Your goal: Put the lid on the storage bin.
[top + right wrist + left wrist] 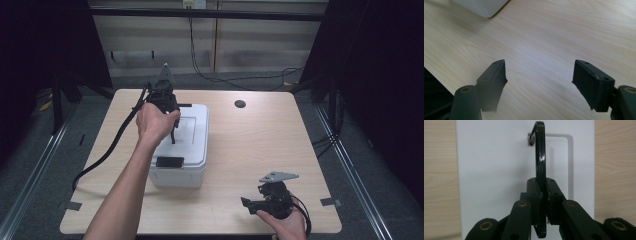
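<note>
My left gripper (543,195) was clamped on the black carry handle (540,165) of a white plastic box (192,145), the handle standing upright between its pads above the lid. The box sat left of centre on the wooden table (260,145). My right gripper (539,82) rested near the table's front edge, jaws wide apart, holding nothing.

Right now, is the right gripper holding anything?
No, the right gripper has its jaws wide apart over the bare table.
</note>
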`<action>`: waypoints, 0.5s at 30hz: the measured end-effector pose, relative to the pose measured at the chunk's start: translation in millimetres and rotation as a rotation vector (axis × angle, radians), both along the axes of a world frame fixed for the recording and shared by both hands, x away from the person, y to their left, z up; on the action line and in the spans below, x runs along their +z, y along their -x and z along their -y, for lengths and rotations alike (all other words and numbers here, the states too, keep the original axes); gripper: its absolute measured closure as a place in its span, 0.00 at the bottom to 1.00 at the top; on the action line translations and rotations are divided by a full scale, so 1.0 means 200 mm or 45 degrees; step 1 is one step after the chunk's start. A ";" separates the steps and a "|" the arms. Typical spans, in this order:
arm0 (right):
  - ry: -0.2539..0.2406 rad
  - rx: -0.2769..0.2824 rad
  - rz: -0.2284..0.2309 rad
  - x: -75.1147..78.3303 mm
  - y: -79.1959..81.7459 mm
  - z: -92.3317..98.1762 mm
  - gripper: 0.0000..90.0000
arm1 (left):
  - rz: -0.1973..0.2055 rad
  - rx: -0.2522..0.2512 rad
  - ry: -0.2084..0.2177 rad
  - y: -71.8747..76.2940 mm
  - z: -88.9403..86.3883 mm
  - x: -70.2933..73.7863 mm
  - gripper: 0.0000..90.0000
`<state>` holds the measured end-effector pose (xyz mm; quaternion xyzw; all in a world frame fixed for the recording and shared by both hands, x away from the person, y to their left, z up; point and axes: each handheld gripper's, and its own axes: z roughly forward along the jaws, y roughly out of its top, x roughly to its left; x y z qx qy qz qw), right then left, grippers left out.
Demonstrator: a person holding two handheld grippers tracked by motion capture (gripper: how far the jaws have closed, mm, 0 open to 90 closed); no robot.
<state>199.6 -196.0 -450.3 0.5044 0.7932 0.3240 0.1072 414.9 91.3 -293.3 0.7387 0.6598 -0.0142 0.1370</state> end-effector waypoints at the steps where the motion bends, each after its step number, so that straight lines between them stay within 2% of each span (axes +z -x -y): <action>1: 0.000 0.000 -0.001 0.00 0.00 0.00 0.29 | -0.002 -0.012 0.007 0.00 0.00 0.00 0.92; 6: 0.001 -0.001 -0.004 0.00 0.00 0.00 0.29 | -0.046 -0.040 0.024 -0.01 0.01 -0.01 0.92; 8: -0.002 -0.001 0.001 0.00 0.00 0.00 0.29 | -0.038 -0.045 0.019 -0.01 0.01 -0.02 0.91; 11: -0.003 -0.001 0.001 0.00 0.00 0.00 0.29 | -0.054 -0.063 0.027 -0.01 0.00 -0.01 0.91; 15: -0.003 0.000 0.000 0.00 0.00 0.00 0.29 | -0.042 -0.074 0.064 -0.03 -0.01 0.01 0.84</action>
